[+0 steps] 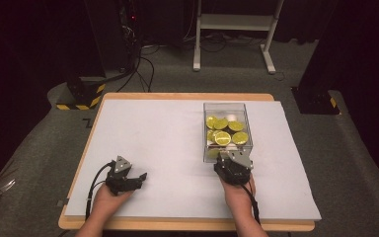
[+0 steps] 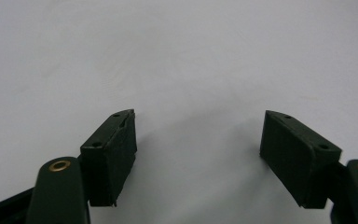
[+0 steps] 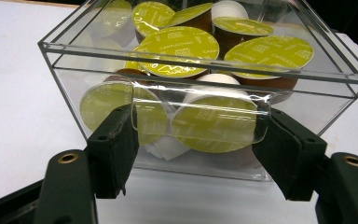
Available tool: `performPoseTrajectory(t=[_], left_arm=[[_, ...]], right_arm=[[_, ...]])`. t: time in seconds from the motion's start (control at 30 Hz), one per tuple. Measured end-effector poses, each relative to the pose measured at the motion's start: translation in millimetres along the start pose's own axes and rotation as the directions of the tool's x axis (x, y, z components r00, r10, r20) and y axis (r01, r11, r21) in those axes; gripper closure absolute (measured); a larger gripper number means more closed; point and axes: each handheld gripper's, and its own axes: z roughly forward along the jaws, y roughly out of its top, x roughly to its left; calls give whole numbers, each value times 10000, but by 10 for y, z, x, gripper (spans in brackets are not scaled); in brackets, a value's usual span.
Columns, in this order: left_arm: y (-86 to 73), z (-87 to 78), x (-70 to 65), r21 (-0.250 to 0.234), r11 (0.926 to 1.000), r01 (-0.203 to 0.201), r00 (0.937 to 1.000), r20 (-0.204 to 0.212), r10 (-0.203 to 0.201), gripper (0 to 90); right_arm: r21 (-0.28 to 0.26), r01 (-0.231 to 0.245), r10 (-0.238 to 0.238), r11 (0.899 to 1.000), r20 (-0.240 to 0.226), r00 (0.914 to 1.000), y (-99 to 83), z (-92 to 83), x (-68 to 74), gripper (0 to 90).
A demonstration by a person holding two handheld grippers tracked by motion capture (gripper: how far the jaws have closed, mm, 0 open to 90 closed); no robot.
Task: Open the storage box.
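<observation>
One clear square plastic box (image 1: 226,132) was seen, and at least six yellow-lidded round coffee capsules (image 3: 182,45) were counted inside.

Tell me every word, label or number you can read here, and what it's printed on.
"CAPPUCCINO": printed along the rim of the yellow-green foil lids of the coffee capsules in the clear plastic box, seen in the right gripper view.
Small white block in the middle of each lid: too small to read.
Dark marks on the floor at the table's far left corner: unreadable.
Grippers and white mat: no text.
</observation>
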Motion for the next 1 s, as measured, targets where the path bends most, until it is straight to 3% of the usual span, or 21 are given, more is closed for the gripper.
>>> performPoseTrajectory(t=[1.0], left_arm=[[-1,2,-4,-31,10000,49,10000,-5,-49,272]], right_arm=[[-161,-23,22,9999,-77,10000,-135,-199,14,320]])
